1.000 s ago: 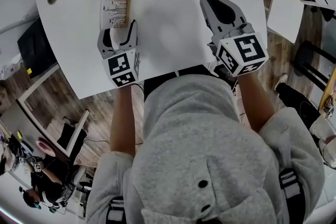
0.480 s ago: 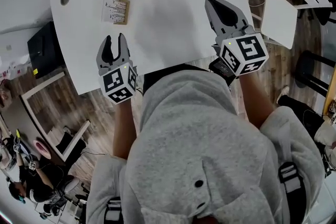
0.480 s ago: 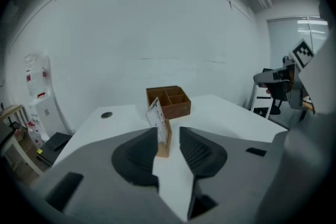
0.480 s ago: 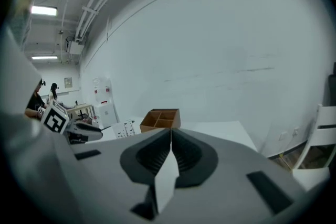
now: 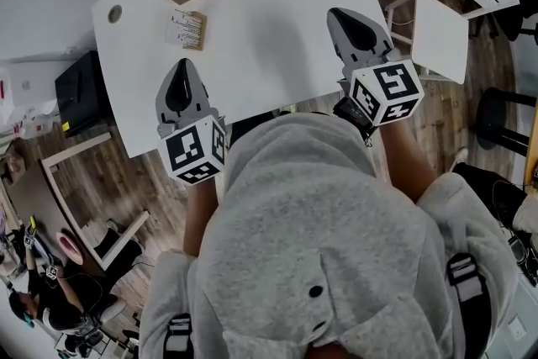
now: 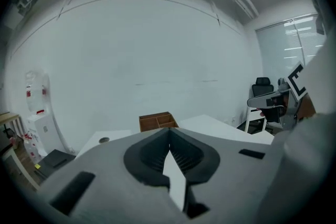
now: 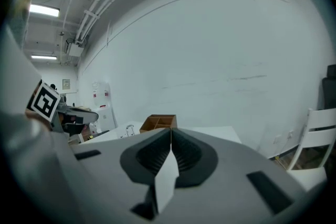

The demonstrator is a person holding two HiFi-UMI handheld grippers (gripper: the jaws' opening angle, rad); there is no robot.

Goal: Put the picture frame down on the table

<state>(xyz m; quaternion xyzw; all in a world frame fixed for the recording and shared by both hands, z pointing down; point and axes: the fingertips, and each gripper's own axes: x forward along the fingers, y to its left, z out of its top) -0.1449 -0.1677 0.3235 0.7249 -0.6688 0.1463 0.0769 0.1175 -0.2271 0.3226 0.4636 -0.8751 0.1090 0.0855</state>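
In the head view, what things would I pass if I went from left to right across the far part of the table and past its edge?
round hole → picture frame → right gripper → white chair

The print on the picture frame is too small to read.

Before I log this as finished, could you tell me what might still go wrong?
The picture frame lies flat on the table, straight ahead of the left gripper, whose fingers have just closed on nothing; a low forward sweep could shove it. The right gripper, also shut and empty, hangs near the white chair and might clip it.
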